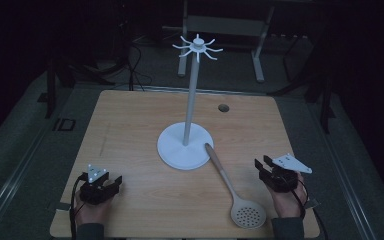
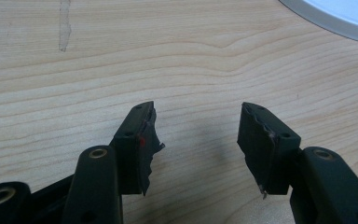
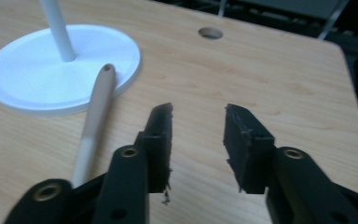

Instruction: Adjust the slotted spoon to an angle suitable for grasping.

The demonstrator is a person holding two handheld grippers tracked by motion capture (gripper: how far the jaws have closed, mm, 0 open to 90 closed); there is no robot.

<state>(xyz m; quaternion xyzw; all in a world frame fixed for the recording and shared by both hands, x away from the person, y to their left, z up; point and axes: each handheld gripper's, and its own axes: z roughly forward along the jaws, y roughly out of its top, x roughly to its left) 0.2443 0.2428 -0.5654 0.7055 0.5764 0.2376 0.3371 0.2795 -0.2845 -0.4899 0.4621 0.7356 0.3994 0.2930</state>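
Observation:
A white stand (image 1: pixel 185 145) with a round base, a tall pole and hooks at its top (image 1: pixel 198 47) rises from the middle of the wooden table (image 1: pixel 130 130). A slotted spoon (image 1: pixel 230 187) lies flat; its handle tip (image 3: pixel 106 70) rests on the base's rim (image 3: pixel 121 74) and its perforated bowl (image 1: pixel 248 215) is near the front edge. My left gripper (image 1: pixel 114 181) (image 2: pixel 198 128) sits open at the front left, over bare wood. My right gripper (image 1: pixel 261 163) (image 3: pixel 198 122) is open at the front right, just right of the spoon, with nothing between its jaws.
A round cable hole (image 1: pixel 223 107) (image 3: pixel 210 32) sits in the table's far right part. The base's edge (image 2: pixel 335 23) shows at the top right of the left gripper view. Dark floor, cables and furniture legs (image 1: pixel 257 55) surround the table.

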